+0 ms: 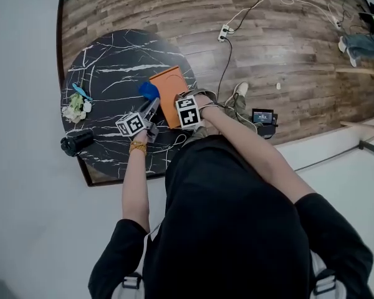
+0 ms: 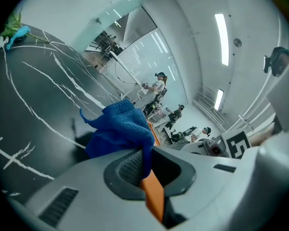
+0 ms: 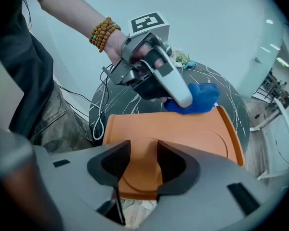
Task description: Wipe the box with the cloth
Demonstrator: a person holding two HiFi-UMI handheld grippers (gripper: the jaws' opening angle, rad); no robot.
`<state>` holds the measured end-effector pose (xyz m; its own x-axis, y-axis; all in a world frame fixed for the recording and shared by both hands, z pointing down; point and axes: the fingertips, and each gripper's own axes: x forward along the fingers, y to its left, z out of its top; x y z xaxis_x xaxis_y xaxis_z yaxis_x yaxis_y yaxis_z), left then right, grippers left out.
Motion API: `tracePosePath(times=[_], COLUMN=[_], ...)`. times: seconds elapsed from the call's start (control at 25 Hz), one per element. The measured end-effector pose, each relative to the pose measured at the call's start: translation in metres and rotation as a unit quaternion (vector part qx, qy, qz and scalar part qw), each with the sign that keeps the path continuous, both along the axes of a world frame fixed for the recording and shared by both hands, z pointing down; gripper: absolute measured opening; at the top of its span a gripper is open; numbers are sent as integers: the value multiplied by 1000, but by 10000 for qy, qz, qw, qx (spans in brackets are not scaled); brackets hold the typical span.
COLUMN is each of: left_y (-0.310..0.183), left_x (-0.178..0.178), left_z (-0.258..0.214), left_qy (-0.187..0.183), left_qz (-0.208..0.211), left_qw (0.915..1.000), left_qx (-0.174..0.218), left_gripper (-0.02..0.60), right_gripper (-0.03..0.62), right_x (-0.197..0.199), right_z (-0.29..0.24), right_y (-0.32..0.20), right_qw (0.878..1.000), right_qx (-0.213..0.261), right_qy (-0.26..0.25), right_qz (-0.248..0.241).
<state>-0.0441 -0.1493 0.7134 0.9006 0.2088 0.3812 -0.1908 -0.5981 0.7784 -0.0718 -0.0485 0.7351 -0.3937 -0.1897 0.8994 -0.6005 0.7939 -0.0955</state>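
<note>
The chief risk lies with the flat orange plastic box (image 3: 183, 134), which appears to sit tilted at the edge of the round black marble-patterned bench (image 1: 106, 67). It is steadied only by the right gripper (image 3: 143, 165), whose fingers are closed narrowly on its near edge. A hard sideways push from the wipe could pivot the box out of that small bite or tip it off the bench. The left gripper (image 2: 144, 170) has its fingers pinched on one corner of the crumpled blue terry cloth (image 2: 120, 131), which rests against the box's far edge. With so little cloth clamped, dragging could pull it loose, or the bare fingers could scrape the plastic. Nothing blocks the box face. A small bunch of pale flowers (image 1: 75, 108) and a black cylindrical object (image 1: 76, 142) lie well apart toward the bench's left. A white cable (image 1: 174, 140) loops near the person's side of the bench, where a wrist might snag it.
</note>
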Motion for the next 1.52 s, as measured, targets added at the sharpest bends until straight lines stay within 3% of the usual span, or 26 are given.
tracePosePath(times=[0.2, 0.8, 1.04, 1.16, 1.24, 1.32, 1.4, 1.44, 1.52], left_y=[15, 70, 97, 114, 125, 116, 85, 63, 19], left_x=[-21, -68, -88, -94, -94, -86, -71, -62, -46], left_z=[2, 2, 1, -9, -26, -54, -87, -105, -143], left_qy=[-67, 264, 208, 73, 16, 127, 294, 357, 383], left_qz=[132, -130, 209, 1067, 1832, 2001, 1451, 983, -102], left_qw=[9999, 9961, 9954, 9935, 9828, 9751, 9696, 9624, 9337], left_qx=[11, -835, -915, -402, 215, 950, 1948, 2508, 3559], left_gripper=[28, 28, 28, 28, 28, 28, 29, 29, 29], right_gripper=[166, 160, 160, 160, 160, 160, 160, 160, 147], right_x=[-1, 5, 5, 7, 10, 15, 28, 37, 58], right_z=[-2, -6, -5, -8, -9, -15, -35, -54, -107], right_y=[-3, -3, -5, -4, -1, 0, -11, -23, -53], right_qw=[9997, 9949, 9944, 9933, 9925, 9896, 9773, 9642, 9218], right_qx=[85, 304, 345, 353, 291, 251, 555, 906, 1931], right_qy=[-66, -229, -231, -288, -337, -441, -743, -987, -1504], right_qz=[201, 938, 967, 1059, 1136, 1349, 1905, 2288, 3007])
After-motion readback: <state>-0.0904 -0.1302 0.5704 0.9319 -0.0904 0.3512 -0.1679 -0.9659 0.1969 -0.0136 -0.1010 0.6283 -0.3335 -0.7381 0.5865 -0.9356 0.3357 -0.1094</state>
